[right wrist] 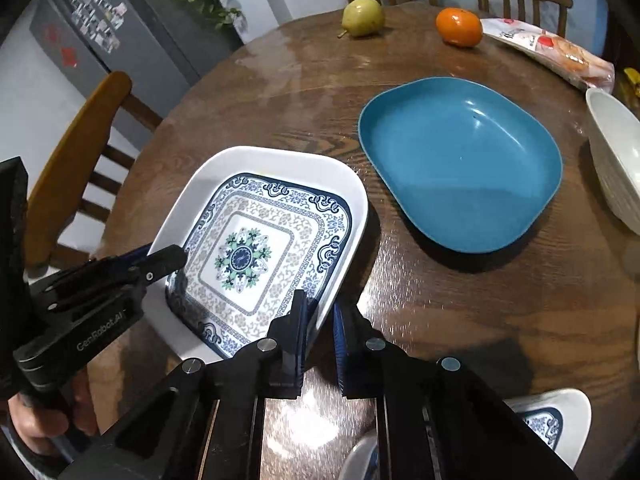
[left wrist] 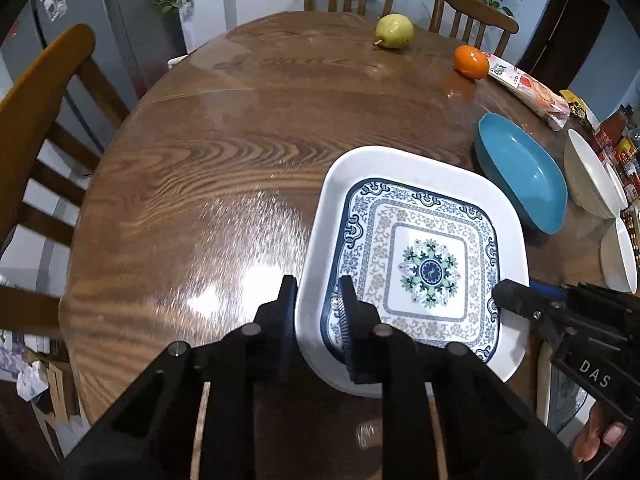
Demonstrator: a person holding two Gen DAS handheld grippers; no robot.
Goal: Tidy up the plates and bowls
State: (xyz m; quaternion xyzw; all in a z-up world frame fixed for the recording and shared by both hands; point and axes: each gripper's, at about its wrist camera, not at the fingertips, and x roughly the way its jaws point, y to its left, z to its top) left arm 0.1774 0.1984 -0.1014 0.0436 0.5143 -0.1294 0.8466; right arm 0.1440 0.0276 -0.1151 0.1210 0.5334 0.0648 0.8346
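Table point(left wrist: 224, 168): wood grain, glossy, glare spots. Patterned plate point(left wrist: 416, 264): smooth glazed white w/ blue print. Blue dish point(right wrist: 460, 164): smooth, semi-matt. Grippers: matt black plastic, ribbed pads point(left wrist: 343, 316), metal pins.

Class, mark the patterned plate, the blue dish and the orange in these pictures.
Patterned plate point(left wrist: 430, 270): left wrist view, on its central flower motif.
Blue dish point(right wrist: 464, 160): right wrist view, on its inner floor.
Orange point(right wrist: 459, 26): right wrist view, on its middle.
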